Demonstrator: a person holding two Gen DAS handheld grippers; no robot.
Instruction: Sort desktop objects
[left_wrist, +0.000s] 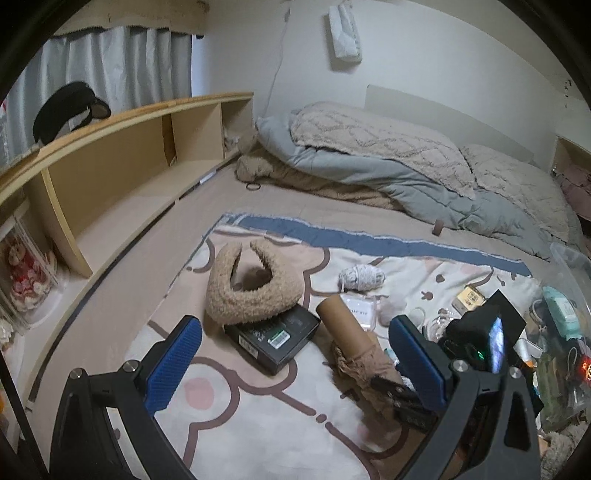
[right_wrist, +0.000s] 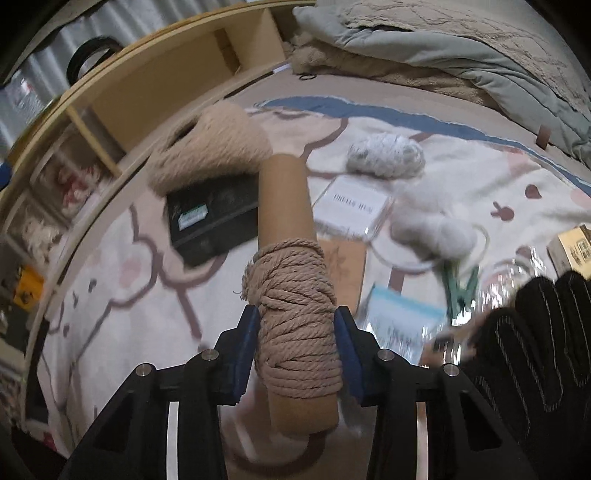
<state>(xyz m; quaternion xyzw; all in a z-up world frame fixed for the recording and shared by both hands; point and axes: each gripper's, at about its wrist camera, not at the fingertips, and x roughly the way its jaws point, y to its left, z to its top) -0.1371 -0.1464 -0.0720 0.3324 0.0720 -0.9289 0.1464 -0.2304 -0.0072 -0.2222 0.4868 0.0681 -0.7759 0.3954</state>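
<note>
My right gripper (right_wrist: 297, 317) is shut on a brown cardboard tube (right_wrist: 286, 199) wound with beige rope (right_wrist: 295, 317). Its blue pads press the rope from both sides. The tube (left_wrist: 341, 323) points away over the cartoon blanket (right_wrist: 122, 295). My left gripper (left_wrist: 295, 365) hangs open above the blanket with nothing between its fingers. Just beyond it a black box (left_wrist: 273, 336) lies under a fuzzy beige headband (left_wrist: 251, 291). Further off are a grey-white yarn ball (right_wrist: 386, 155), a clear card case (right_wrist: 351, 206) and white pompoms (right_wrist: 432, 229).
A wooden shelf unit (left_wrist: 110, 166) runs along the left. A folded duvet (left_wrist: 369, 158) lies at the back. A clear plastic bin (left_wrist: 569, 258) with small items stands on the right. A yellow box (right_wrist: 572, 247), green clips (right_wrist: 458, 291) and a black gloved hand (right_wrist: 535, 350) are at the right.
</note>
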